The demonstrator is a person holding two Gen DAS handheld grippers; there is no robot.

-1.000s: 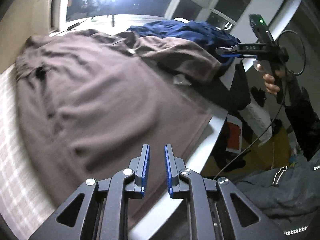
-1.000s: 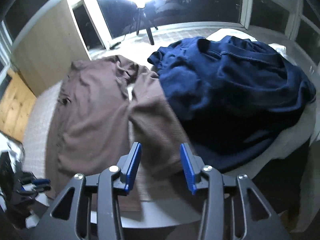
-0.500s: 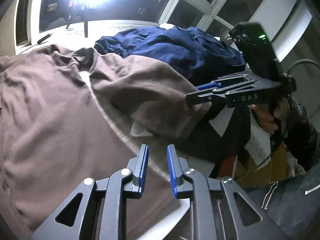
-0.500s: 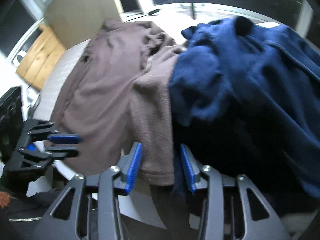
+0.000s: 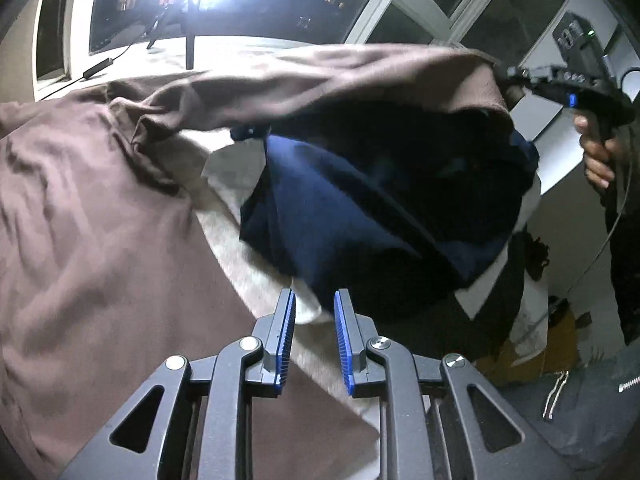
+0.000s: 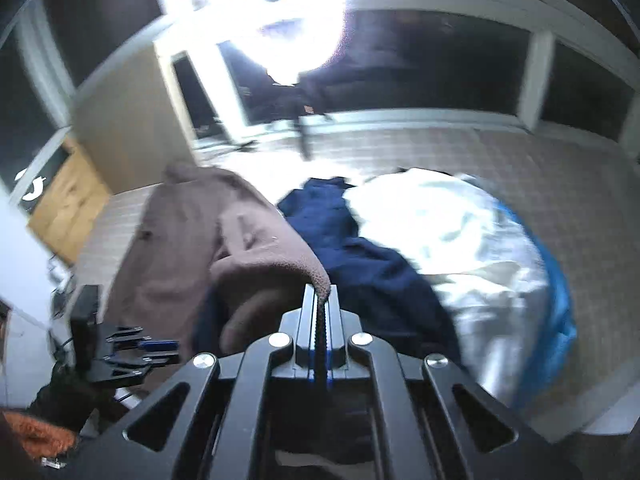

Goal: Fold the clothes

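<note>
The right gripper (image 6: 322, 300) is clamped tight on the cuff end of the brown shirt's (image 5: 100, 240) sleeve (image 5: 360, 76), its 2 jaws pressed together with the fleecy edge pinched between them. In the left wrist view that sleeve hangs as a raised band from the shirt's shoulder at the left across to the right gripper (image 5: 516, 80) at the far right, clear of the navy garment (image 5: 340, 208) heaped beneath it.

The left gripper (image 5: 315, 320) holds nothing: its jaws stand a little apart over the near edge of the bed (image 5: 256, 264), just beside the near corner of the navy garment. The shirt's body lies flat to its left, with the hem toward the near side and the collar toward the far side.

The sleeve's long axis runs left to right, while the body's runs near to far. So the fold likely means carrying the cuff leftward, across onto the body. Only the right hand (image 5: 596, 156) has the sleeve; the left gripper is nearer the body and could pin it flat.
</note>
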